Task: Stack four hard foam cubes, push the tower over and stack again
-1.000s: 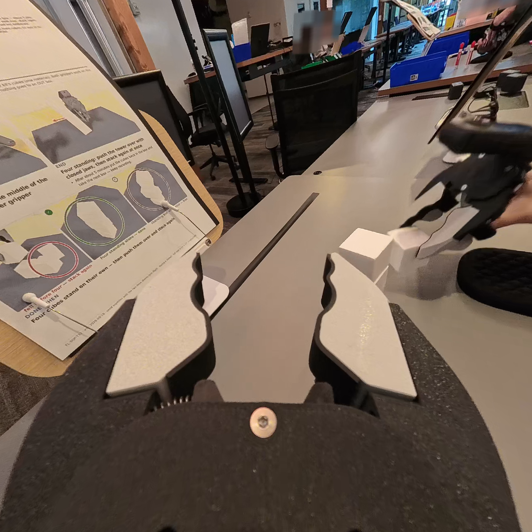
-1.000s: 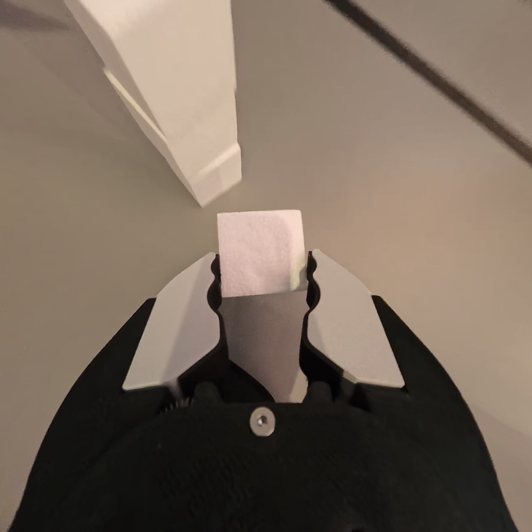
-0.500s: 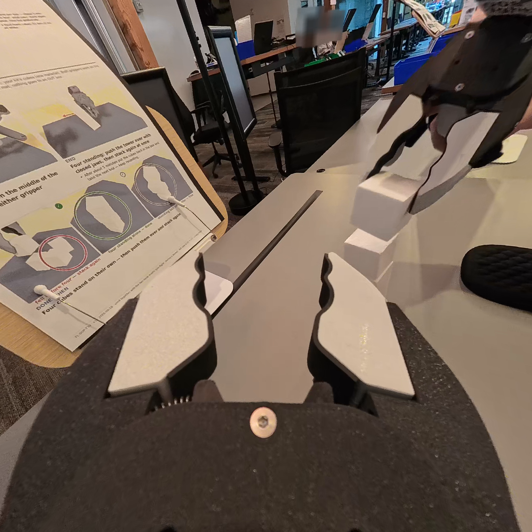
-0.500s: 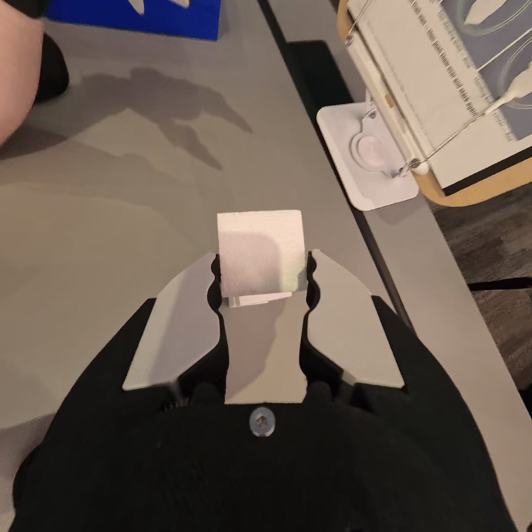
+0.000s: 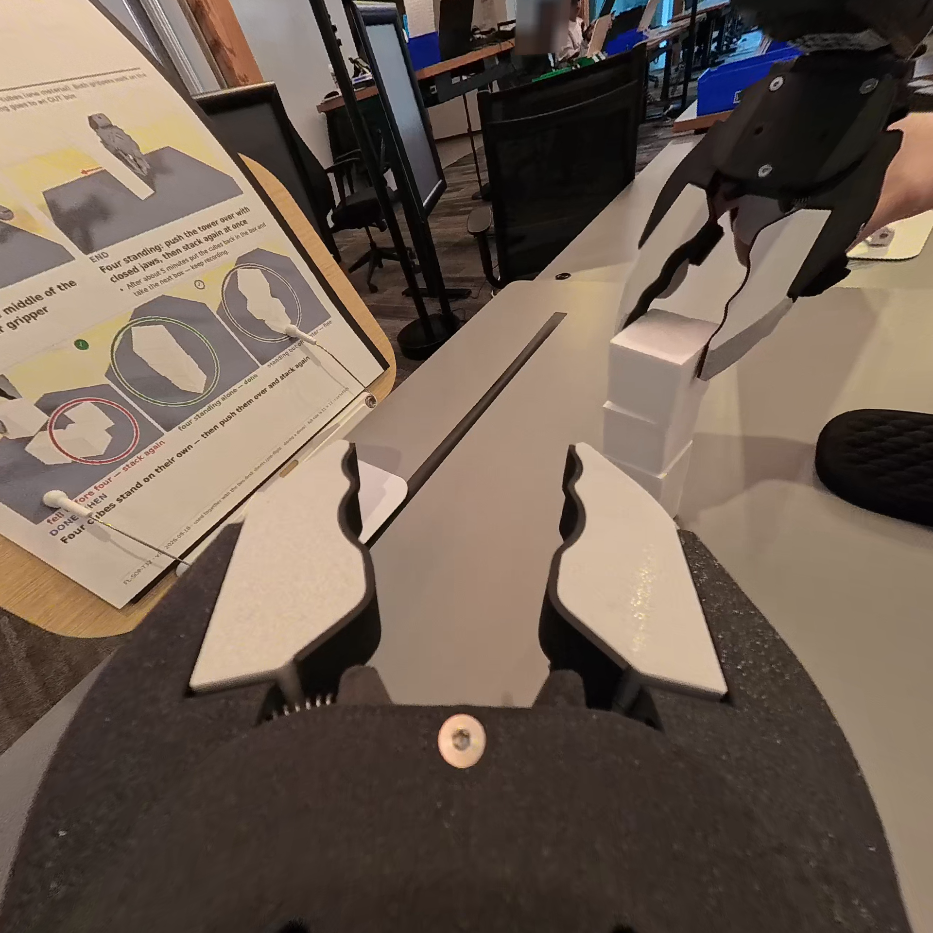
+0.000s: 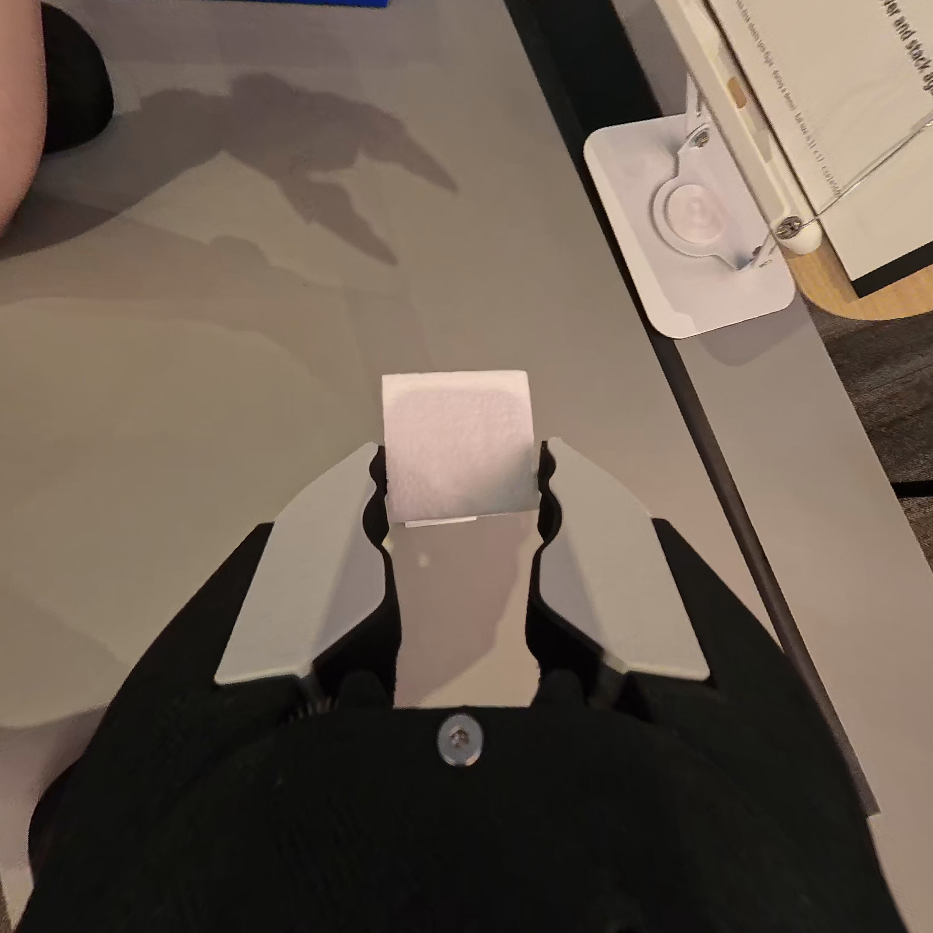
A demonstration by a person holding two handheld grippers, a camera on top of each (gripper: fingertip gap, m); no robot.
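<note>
- Foam cubes: three are seen stacked on the grey bench; the fourth is not in view.
- Right tongs: clamped on the top cube, release pending.
- Left tongs: wide, empty, held apart.

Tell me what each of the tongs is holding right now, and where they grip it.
The right tongs clamp the top foam cube by two opposite side faces, on the stack. The left tongs are open and empty.

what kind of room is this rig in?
Likely an open-plan office or lab: rows of desks behind, a black mesh office chair, a dark monitor on a stand, and a grey work table in front.
</note>
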